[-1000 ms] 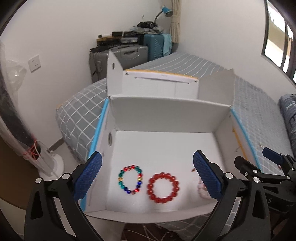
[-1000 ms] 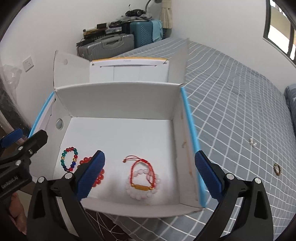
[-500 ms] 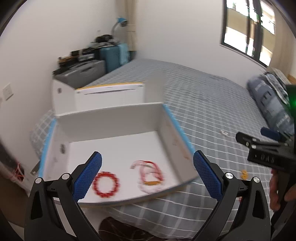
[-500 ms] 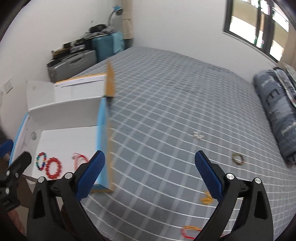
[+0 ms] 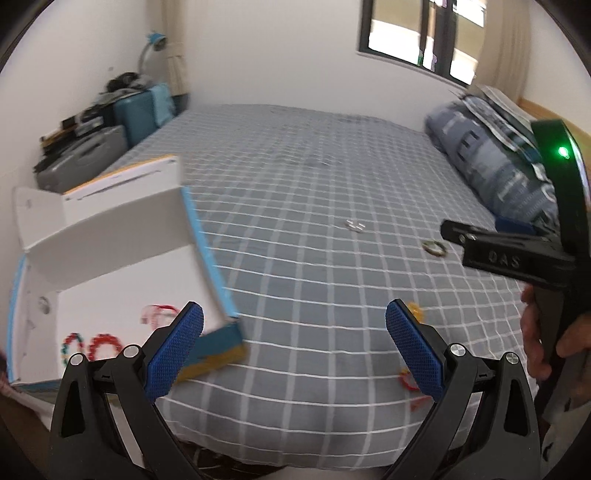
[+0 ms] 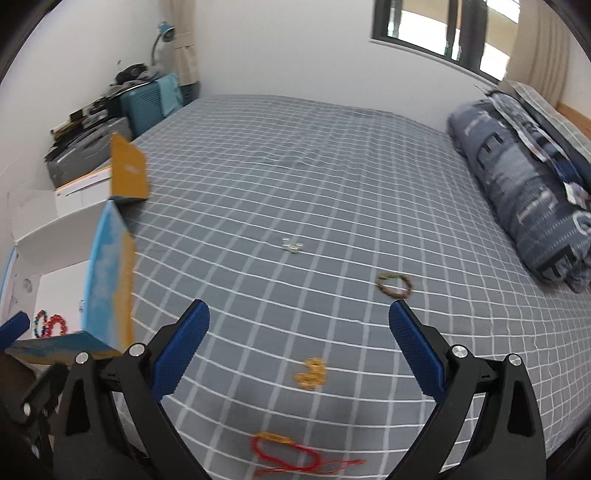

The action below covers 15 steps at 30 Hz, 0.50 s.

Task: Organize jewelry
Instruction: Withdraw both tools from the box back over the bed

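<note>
Checked grey bed [image 6: 332, 177] carries box [image 5: 122, 258], scattered bracelets [image 6: 394, 286].

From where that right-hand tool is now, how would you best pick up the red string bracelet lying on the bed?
The red string bracelet lies flat and limp on the grey checked bedspread, directly below the open right gripper. I would probably come straight down from above and pinch across the loop's cord near the gold bar, away from the loose tails trailing to its right.

A grey checked bed [image 6: 332, 177] fills the room. Folded dark bedding [image 6: 524, 192] lies at its right edge, suitcases [image 6: 110, 125] stand in the far-left corner, and a window [image 6: 443, 29] sits above.
</note>
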Available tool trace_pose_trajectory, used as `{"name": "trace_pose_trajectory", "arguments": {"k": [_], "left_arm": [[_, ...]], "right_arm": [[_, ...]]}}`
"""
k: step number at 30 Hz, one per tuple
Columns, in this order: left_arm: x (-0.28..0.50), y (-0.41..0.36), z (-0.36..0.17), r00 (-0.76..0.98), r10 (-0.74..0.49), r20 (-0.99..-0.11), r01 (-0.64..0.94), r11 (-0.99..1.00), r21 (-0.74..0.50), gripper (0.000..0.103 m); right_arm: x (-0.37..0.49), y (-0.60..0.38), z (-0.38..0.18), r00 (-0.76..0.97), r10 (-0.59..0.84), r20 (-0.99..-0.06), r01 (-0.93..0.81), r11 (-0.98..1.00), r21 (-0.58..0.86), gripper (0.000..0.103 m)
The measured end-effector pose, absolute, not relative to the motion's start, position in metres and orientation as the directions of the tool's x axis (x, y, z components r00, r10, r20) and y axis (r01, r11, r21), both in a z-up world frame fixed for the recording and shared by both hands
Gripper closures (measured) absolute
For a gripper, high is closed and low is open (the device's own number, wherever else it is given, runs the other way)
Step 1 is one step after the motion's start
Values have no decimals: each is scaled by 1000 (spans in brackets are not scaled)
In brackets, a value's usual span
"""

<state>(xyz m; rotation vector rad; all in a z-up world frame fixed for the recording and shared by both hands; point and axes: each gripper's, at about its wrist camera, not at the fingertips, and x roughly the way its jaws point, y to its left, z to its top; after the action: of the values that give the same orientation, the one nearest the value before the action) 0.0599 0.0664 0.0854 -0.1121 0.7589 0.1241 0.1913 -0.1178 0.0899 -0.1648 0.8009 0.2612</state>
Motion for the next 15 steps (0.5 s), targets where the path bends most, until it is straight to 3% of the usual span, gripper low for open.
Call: {"name": "trace_pose_trajectory", "arguments": {"k": [15], "left_arm": [[96,-19,23,622,-18,-783,-14,999,-33,6]], "right_arm": [[287,-212,15,585,86,-807,-170,985,-17,9]]}}
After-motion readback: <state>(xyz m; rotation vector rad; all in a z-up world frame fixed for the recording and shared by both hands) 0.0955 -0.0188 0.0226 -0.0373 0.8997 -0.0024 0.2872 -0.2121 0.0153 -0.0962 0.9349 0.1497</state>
